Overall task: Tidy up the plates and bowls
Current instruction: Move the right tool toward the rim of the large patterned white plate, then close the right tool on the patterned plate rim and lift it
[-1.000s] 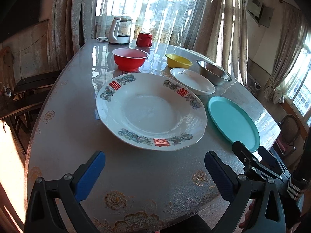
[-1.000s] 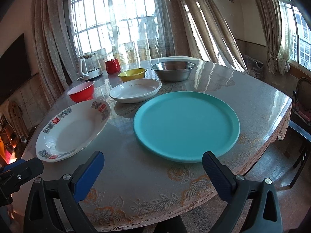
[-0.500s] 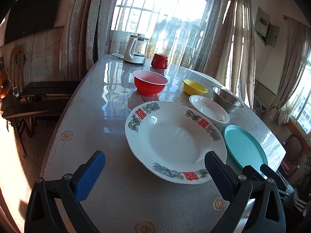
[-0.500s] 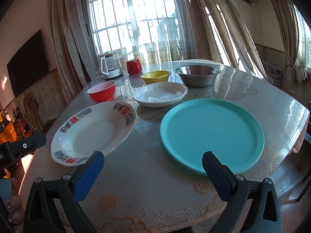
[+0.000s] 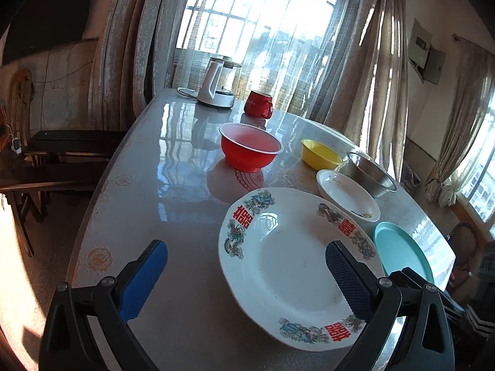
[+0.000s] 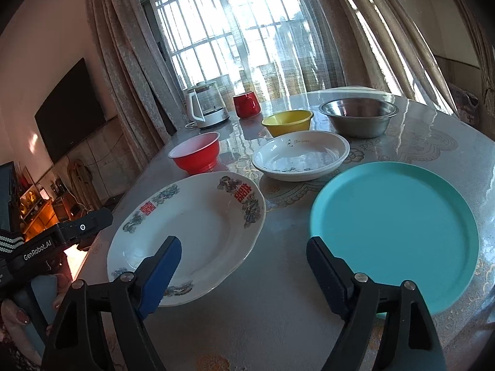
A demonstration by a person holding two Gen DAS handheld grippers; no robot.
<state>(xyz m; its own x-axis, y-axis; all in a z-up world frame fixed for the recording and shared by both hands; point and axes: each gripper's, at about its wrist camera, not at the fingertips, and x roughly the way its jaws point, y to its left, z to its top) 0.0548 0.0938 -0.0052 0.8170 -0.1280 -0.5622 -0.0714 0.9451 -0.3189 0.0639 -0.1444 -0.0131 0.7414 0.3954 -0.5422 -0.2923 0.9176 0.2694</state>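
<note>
A large white plate with red and green patterns (image 5: 287,266) (image 6: 191,232) lies near the table's front edge. Right of it lies a teal plate (image 6: 393,232) (image 5: 402,253). Behind them stand a white dish (image 6: 301,157) (image 5: 348,194), a red bowl (image 5: 249,148) (image 6: 198,153), a yellow bowl (image 6: 287,122) (image 5: 320,154) and a steel bowl (image 6: 359,114) (image 5: 369,174). My left gripper (image 5: 246,281) is open above the patterned plate's left part, holding nothing. My right gripper (image 6: 244,273) hovers over the gap between the two plates; its jaws are closing with only bare table between them.
A kettle (image 5: 216,85) (image 6: 205,106) and a red mug (image 5: 258,103) (image 6: 246,105) stand at the table's far end by the curtained window. Dark benches (image 5: 55,154) stand left of the table. A hand (image 6: 18,315) holds the left gripper at the right wrist view's lower left.
Both views have swung left, so the dishes sit further right in each. The right gripper's jaws have narrowed. The left gripper's right finger now overlaps the patterned plate.
</note>
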